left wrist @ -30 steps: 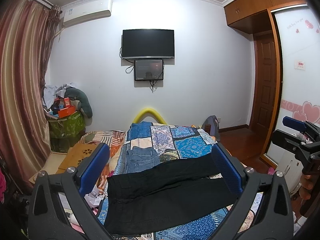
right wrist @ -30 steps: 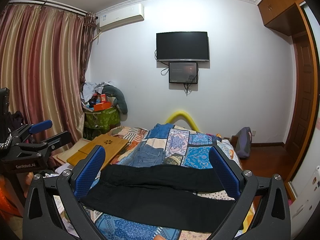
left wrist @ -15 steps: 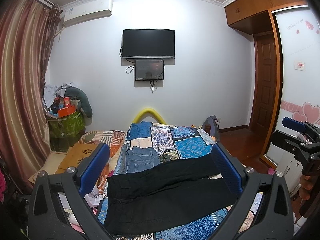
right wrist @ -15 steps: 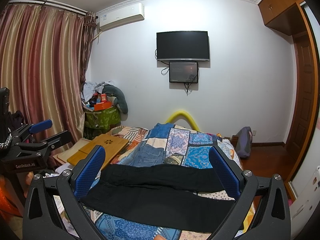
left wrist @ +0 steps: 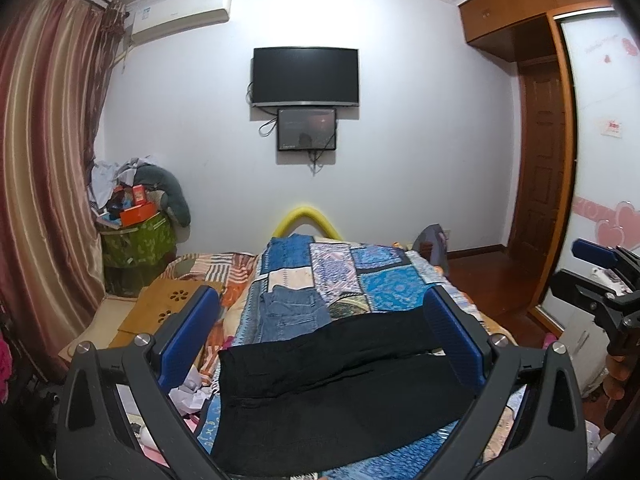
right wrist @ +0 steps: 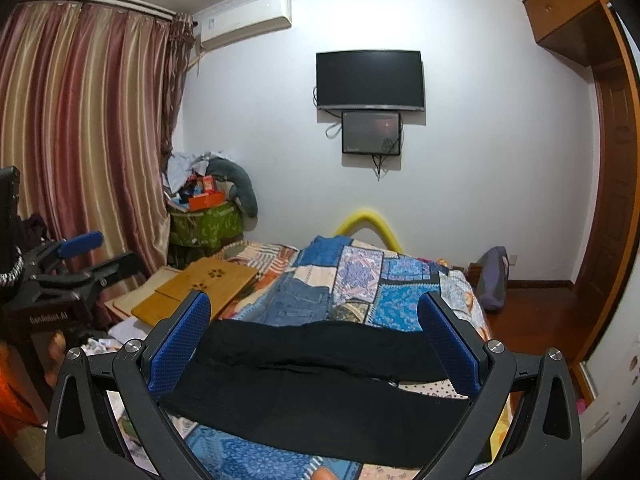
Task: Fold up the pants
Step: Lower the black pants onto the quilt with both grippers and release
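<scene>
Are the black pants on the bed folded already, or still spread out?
Spread out. The black pants lie flat across the patchwork bedcover, both legs side by side at full length. Neither open gripper touches them.

Both wrist views are evenly lit by soft indoor light that seems to come from above and behind the cameras; the white wall (left wrist: 400, 180) is bright and faintly bluish, without hard shadows. The fisheye lens bends straight lines strongly: the curtain (left wrist: 44, 184) and the wooden door (left wrist: 544, 160) bow outward, and black vignetting fills the corners. The black pants (left wrist: 332, 384) are so dark that folds barely read, only a seam and faint creases. The television (right wrist: 370, 80) shows a dull sheen, no glare. The centre is fairly sharp; the edges are soft, and colours look slightly oversaturated, with mild compression noise.
</scene>
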### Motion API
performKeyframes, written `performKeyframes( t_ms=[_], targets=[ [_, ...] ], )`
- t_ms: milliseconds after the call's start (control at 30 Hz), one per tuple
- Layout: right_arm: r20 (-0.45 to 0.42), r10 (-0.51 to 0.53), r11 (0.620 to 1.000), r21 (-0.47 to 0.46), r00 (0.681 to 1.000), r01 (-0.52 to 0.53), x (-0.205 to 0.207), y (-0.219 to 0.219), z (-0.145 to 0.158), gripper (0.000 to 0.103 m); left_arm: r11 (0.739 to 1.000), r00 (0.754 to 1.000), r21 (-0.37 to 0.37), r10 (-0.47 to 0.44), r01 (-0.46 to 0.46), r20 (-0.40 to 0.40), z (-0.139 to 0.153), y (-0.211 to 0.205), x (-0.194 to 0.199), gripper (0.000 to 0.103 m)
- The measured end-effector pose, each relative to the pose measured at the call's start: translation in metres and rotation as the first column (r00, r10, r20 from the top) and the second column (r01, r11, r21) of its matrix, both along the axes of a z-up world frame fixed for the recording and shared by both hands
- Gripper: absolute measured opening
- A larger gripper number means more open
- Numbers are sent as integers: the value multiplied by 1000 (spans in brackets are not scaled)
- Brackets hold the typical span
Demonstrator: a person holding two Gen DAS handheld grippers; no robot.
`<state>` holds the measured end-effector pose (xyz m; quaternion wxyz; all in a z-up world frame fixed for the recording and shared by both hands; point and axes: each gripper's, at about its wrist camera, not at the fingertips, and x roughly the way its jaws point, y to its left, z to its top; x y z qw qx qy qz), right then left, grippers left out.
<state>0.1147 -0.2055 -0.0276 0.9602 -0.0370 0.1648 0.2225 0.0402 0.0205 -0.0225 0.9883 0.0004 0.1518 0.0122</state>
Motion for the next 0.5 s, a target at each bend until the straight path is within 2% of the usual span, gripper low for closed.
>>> performKeyframes(
  t_ms=[200, 367, 500],
  targets=[
    [-105, -7, 1000, -21, 994, 5, 45, 0, -31, 103, 999, 997, 38, 35, -32, -72, -27, 23, 54, 103],
    [-191, -13, 1000, -24, 982, 9, 95, -9, -64, 103, 997, 988, 19, 75, -73, -135, -62, 60, 114, 103],
    [-231, -32, 998, -59, 972, 19, 128, -13, -86, 103, 996, 970, -3, 90, -93, -226, -92, 94, 164, 103]
  ],
)
